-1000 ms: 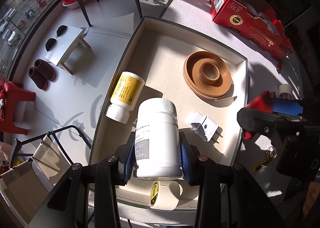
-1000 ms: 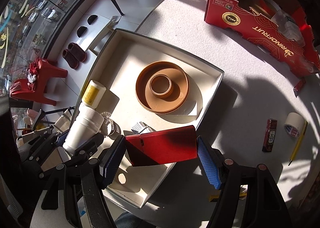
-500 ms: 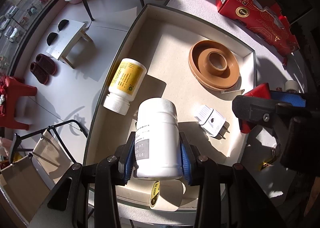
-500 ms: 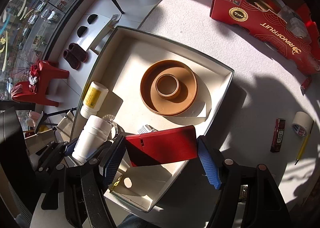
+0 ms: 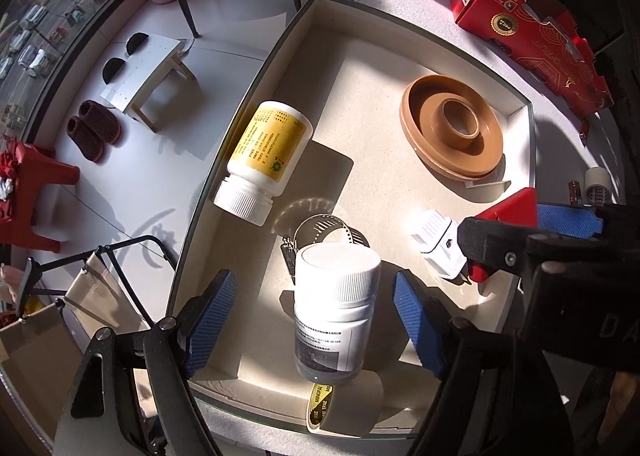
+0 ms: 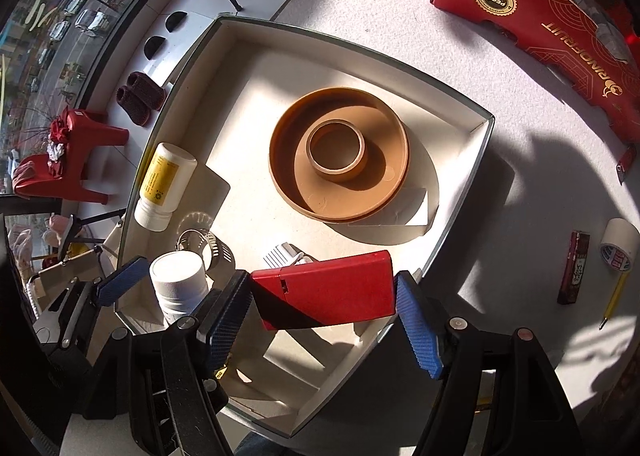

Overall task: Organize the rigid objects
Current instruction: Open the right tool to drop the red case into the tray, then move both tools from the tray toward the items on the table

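1. A white bottle (image 5: 336, 308) stands upright on the floor of a shallow white box (image 5: 528, 143), between the blue pads of the left claw (image 5: 316, 320). The claw's jaws are opening, with a clear gap on each side of the bottle, so neither pad touches it.
2. A metal hose clamp (image 5: 326, 230) lies just behind the bottle. A second bottle with a yellow label (image 5: 266, 157) lies on its side near the box's left wall, cap toward the camera.
3. The right claw (image 6: 322, 310) is clamped on a flat red case (image 6: 326, 290), gripped by its two short ends. The case hangs level above the box's near right part, casting a shadow on the box floor below.
4. A white plug (image 5: 438, 244) lies on the box floor beside the red case. A brown round dish (image 6: 340, 159) with a raised ring in its centre sits toward the box's far right corner.
5. The box rests on a pale table (image 6: 500, 256). On the table to the right lie a tape roll (image 6: 618, 244), a dark wrapped bar (image 6: 574, 268) and a yellow pencil (image 6: 614, 302), well apart from the box. A red carton (image 6: 540, 11) lies at the far edge.
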`<state>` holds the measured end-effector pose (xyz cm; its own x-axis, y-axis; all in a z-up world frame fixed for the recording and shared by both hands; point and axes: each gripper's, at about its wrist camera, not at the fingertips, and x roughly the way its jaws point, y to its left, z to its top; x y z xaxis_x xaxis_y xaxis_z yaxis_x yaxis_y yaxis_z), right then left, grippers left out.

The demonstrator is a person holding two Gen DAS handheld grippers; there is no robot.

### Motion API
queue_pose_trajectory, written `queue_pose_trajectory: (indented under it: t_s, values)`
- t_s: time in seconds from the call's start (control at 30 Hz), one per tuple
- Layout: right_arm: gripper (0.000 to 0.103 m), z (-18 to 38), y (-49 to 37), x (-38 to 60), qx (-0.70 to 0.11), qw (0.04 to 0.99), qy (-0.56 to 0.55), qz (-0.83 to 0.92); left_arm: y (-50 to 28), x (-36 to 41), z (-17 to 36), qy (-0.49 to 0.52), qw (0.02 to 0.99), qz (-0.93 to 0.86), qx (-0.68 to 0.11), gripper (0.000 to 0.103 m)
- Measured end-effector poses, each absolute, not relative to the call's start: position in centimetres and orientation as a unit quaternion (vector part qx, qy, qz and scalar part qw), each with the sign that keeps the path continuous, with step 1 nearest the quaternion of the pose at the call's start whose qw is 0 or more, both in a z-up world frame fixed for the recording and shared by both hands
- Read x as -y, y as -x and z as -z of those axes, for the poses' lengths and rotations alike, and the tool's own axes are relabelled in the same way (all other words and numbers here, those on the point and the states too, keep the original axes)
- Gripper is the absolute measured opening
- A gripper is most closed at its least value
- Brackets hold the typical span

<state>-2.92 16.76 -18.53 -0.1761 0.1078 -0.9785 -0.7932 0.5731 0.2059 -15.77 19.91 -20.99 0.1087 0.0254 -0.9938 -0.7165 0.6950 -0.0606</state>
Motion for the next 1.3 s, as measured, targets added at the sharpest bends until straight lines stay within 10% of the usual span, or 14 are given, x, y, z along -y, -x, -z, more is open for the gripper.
queue_pose_trajectory:
  t_s: [0.23,1.3]
  values:
    - [0.102,17.0,3.4,-16.1,-0.645,0.598,0.263,-0.396,16.5,-20.0,20.7,0.307,0.697,-0.259,-0.594,0.103]
    - [0.102,13.3,4.3,-11.3,-0.664,0.615,0.192,-0.38,16.5,-16.4,16.8,0.234,0.718,-0.225,-0.616,0.103]
